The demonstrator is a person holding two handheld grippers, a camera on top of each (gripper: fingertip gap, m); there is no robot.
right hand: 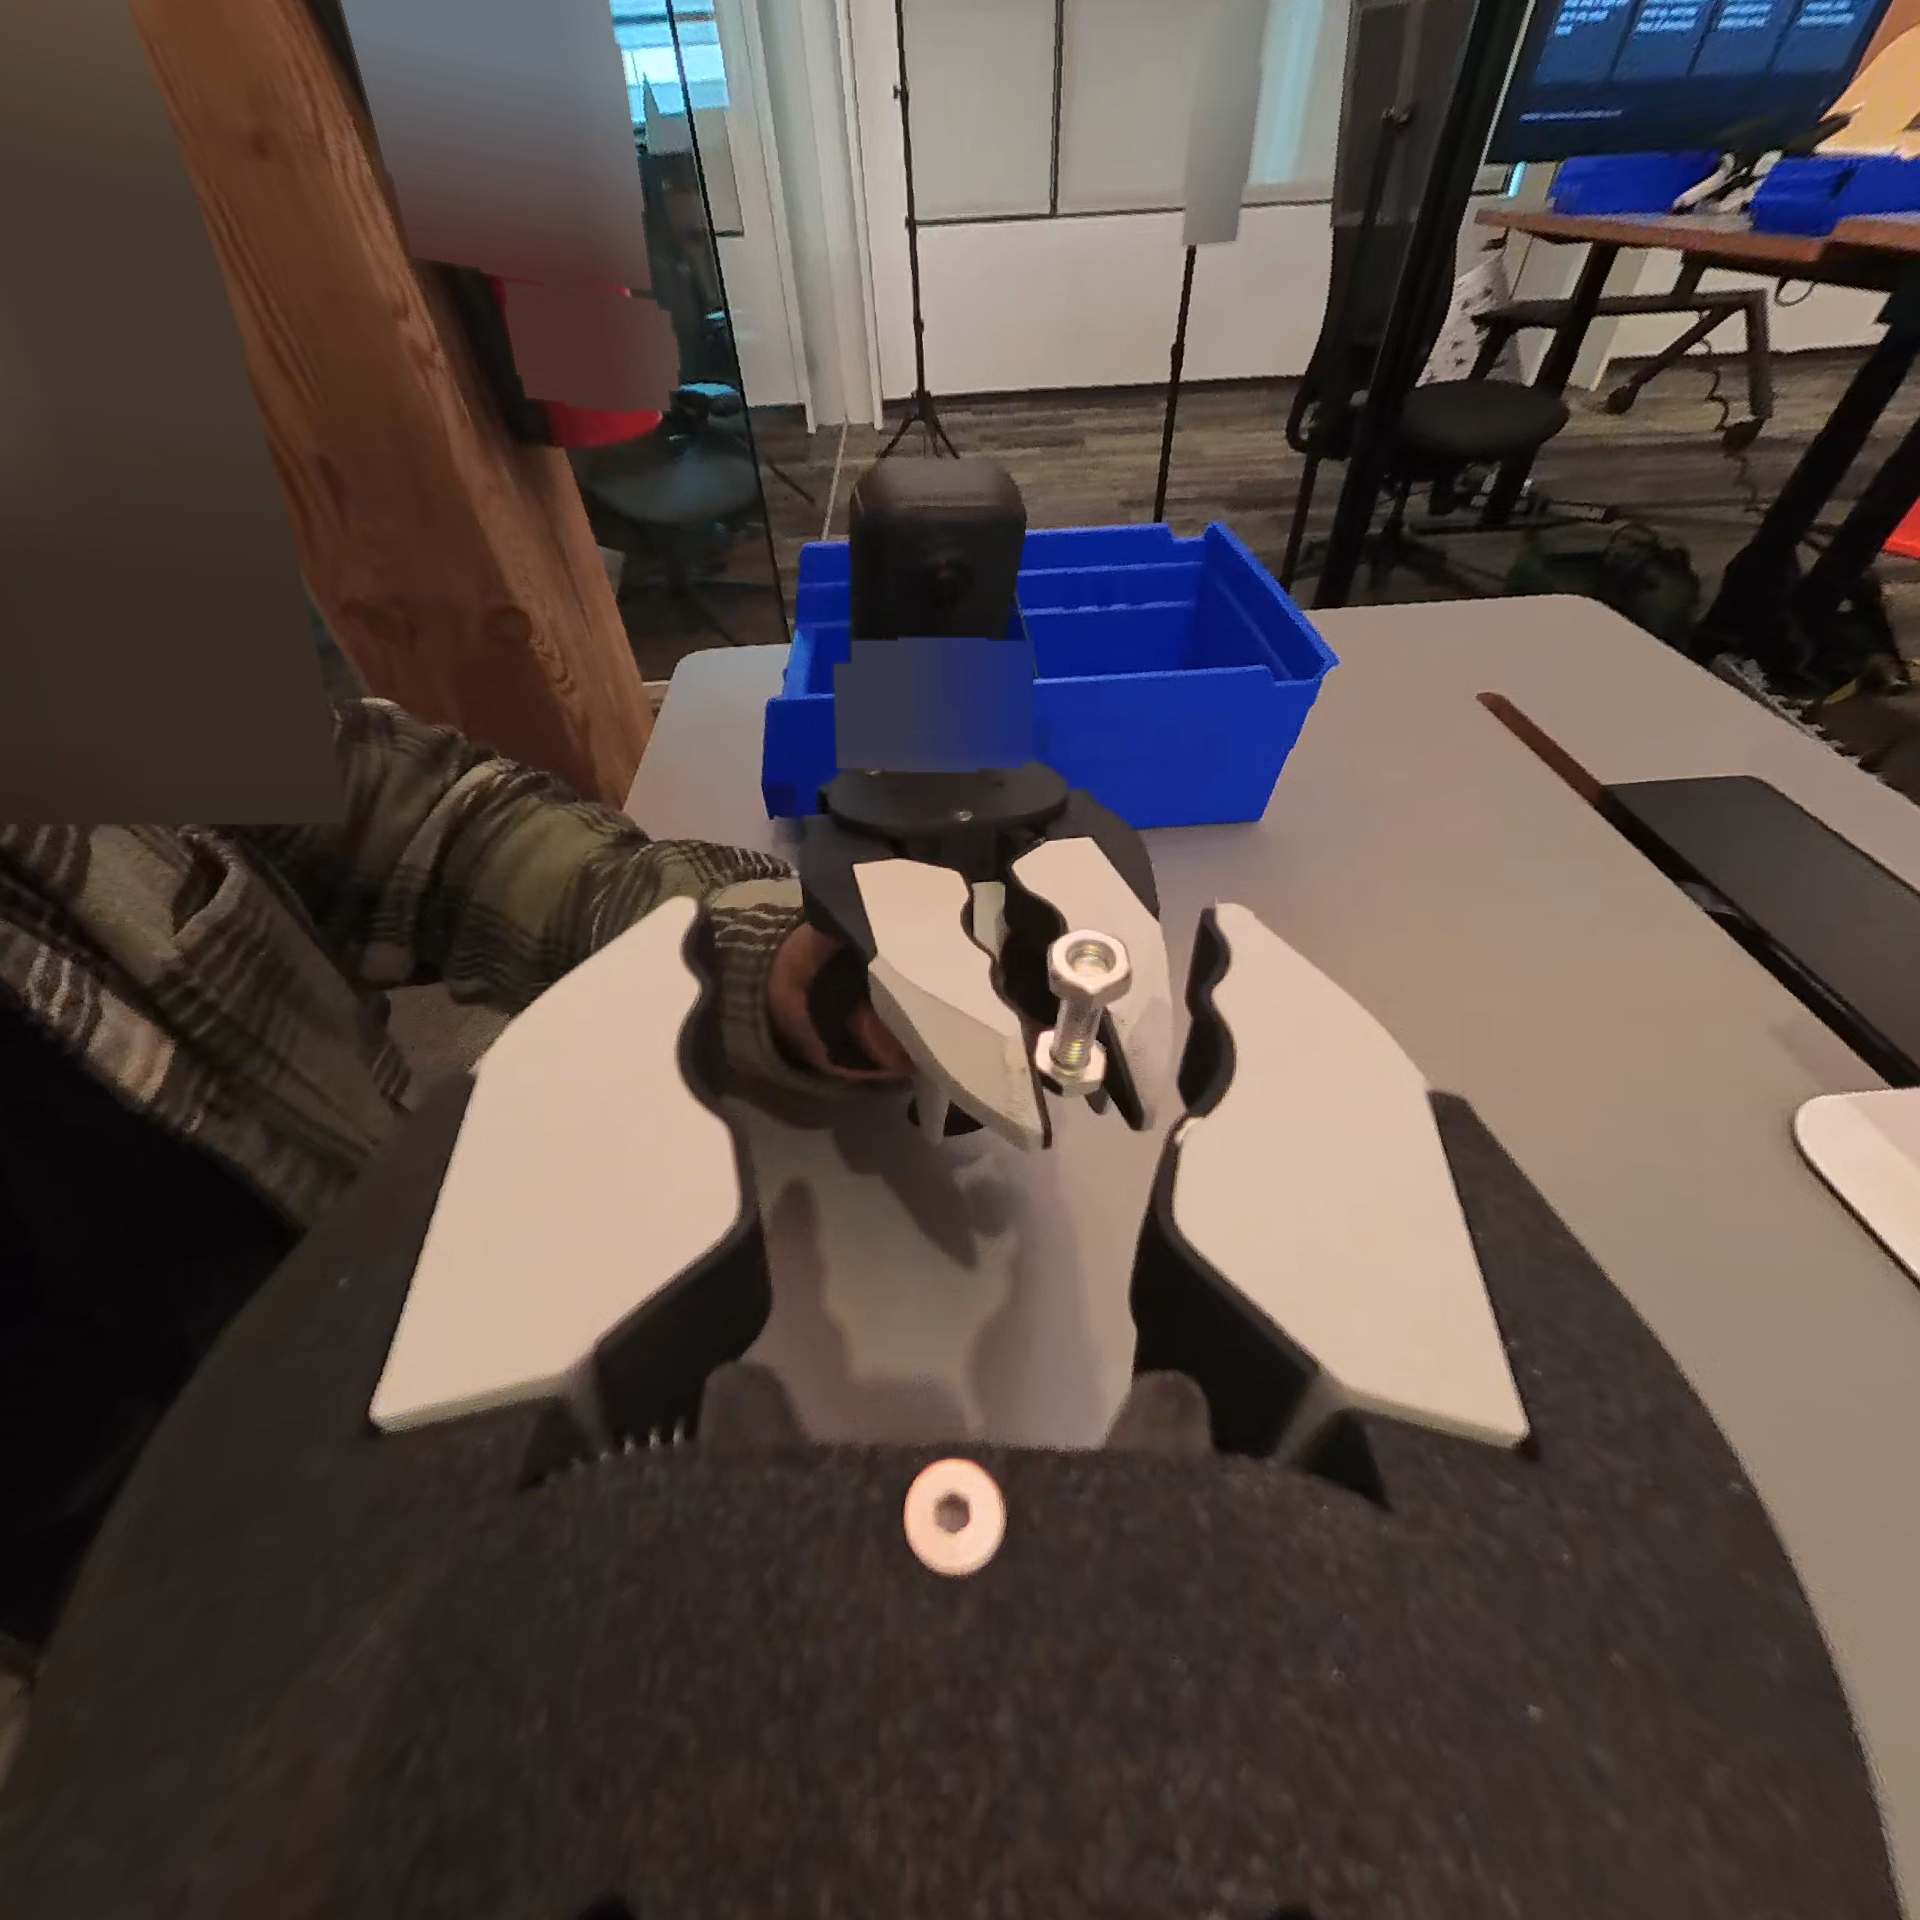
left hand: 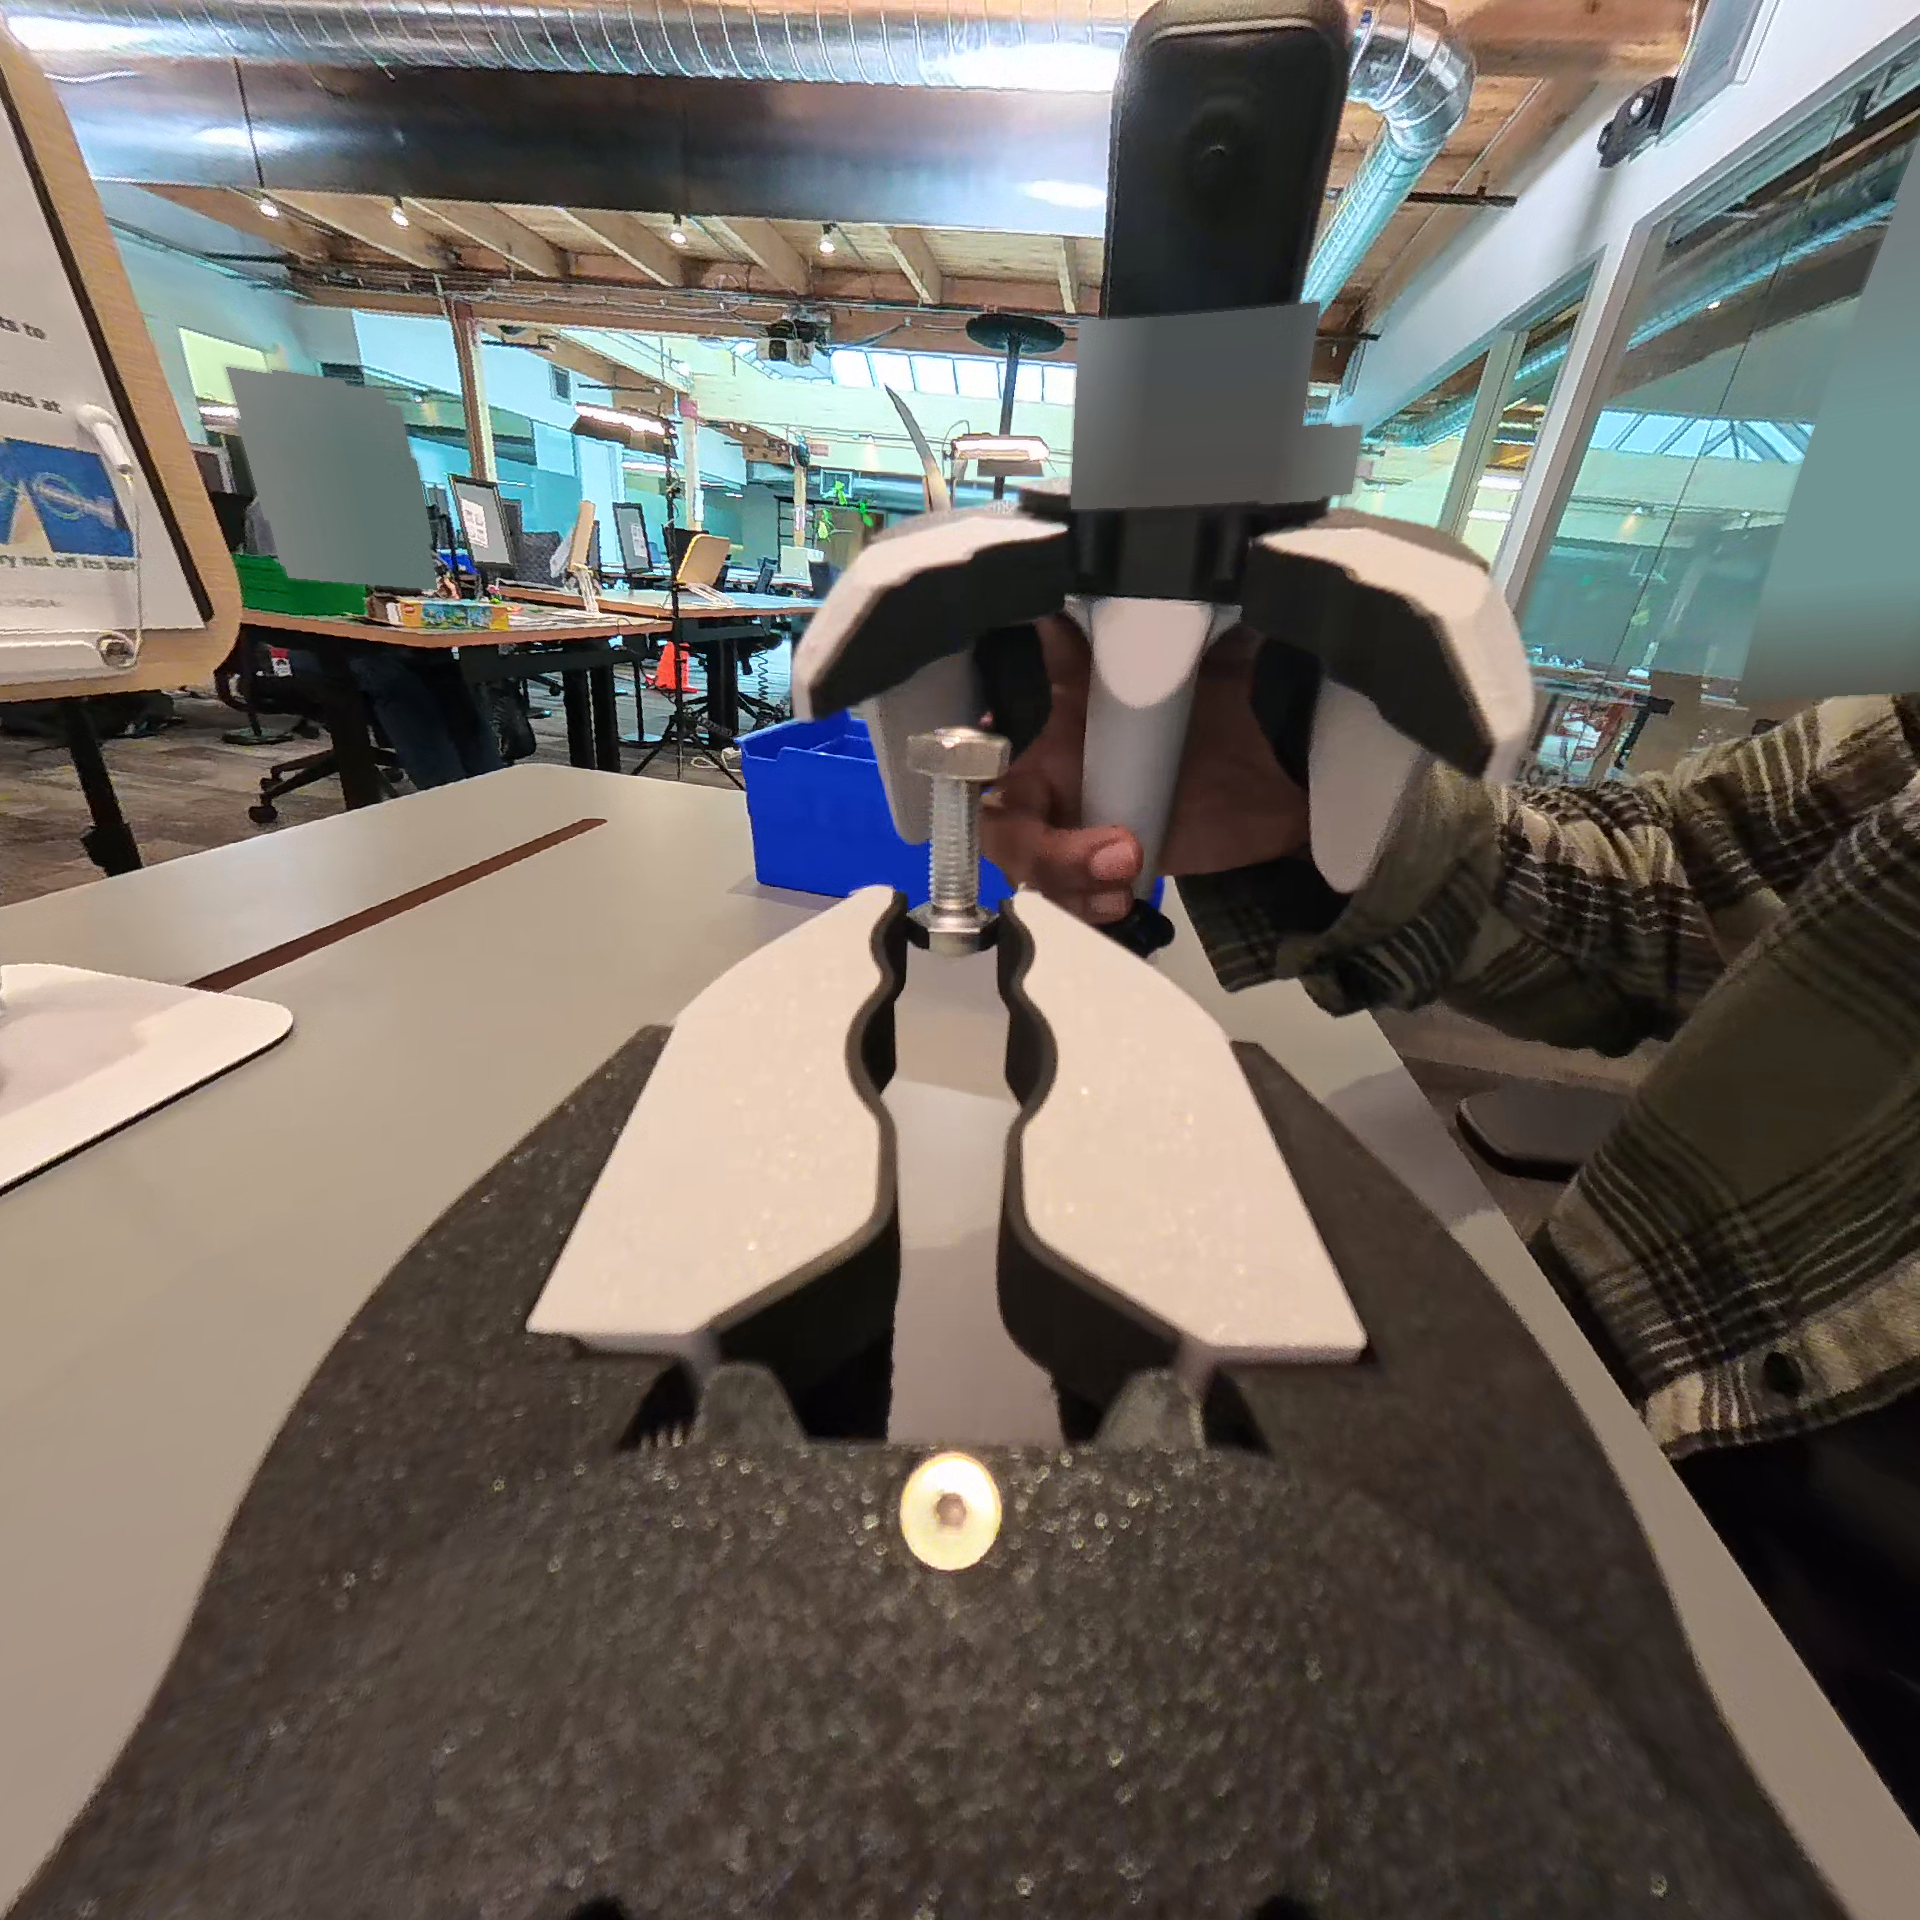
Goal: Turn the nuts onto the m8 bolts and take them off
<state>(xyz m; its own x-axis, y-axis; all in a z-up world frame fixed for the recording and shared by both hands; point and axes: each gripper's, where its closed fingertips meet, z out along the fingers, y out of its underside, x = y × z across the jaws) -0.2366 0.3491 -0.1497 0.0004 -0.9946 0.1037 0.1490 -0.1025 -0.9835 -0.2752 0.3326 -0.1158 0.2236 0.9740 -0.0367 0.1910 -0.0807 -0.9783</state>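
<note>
Above the grey surface the left gripper clamps the bolt's lower hexagon, axis upright — the right gripper, fingers spread wide, faces the upper nut without touching it.

Bolt lower end: hidden between the left gripper fingertips.
Right gripper far fingers: motion-blurred in the left wrist view.
Blue bin near left part: covered by the camera mast of the left gripper.
Bin contents: cannot tell.
White pad: cut off by the right edge.
Plaid sleeve: cut off at the right edge.
</note>
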